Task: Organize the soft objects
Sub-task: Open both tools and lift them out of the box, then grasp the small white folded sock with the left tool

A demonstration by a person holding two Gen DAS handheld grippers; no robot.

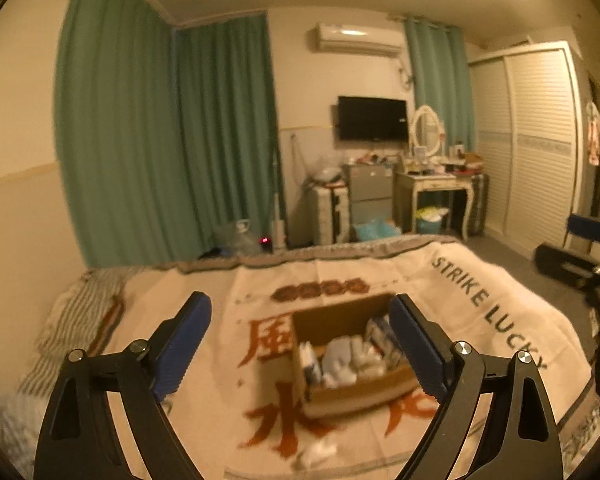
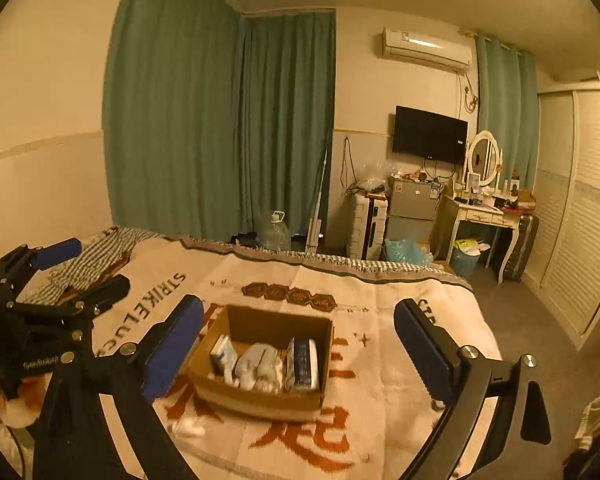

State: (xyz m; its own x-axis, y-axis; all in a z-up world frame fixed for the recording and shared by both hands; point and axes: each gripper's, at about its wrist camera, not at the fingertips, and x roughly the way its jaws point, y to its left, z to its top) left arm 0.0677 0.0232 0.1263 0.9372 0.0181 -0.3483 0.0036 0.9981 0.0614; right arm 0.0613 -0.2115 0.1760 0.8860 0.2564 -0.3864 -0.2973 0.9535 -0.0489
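Observation:
A brown cardboard box [image 1: 332, 322] stands on the cream blanket on the bed; it also shows in the right wrist view [image 2: 276, 326]. Inside lie white and pale-blue soft bundles [image 1: 350, 356] [image 2: 260, 364] and packets [image 2: 302, 364]. A small white soft item [image 1: 318, 450] [image 2: 188, 426] lies on the blanket in front of the box. My left gripper [image 1: 300, 308] is open and empty, hovering above and short of the box. My right gripper [image 2: 298, 310] is open and empty, also short of the box. The left gripper [image 2: 88, 264] shows at the left of the right wrist view.
The blanket [image 2: 380, 300] covers the bed, with striped bedding [image 1: 76, 312] at the left. Beyond the bed's far edge stand green curtains [image 2: 220, 120], a water jug [image 2: 276, 232], a suitcase [image 2: 368, 228], a small fridge [image 2: 414, 208], a dressing table [image 2: 484, 216] and a wardrobe [image 2: 580, 200].

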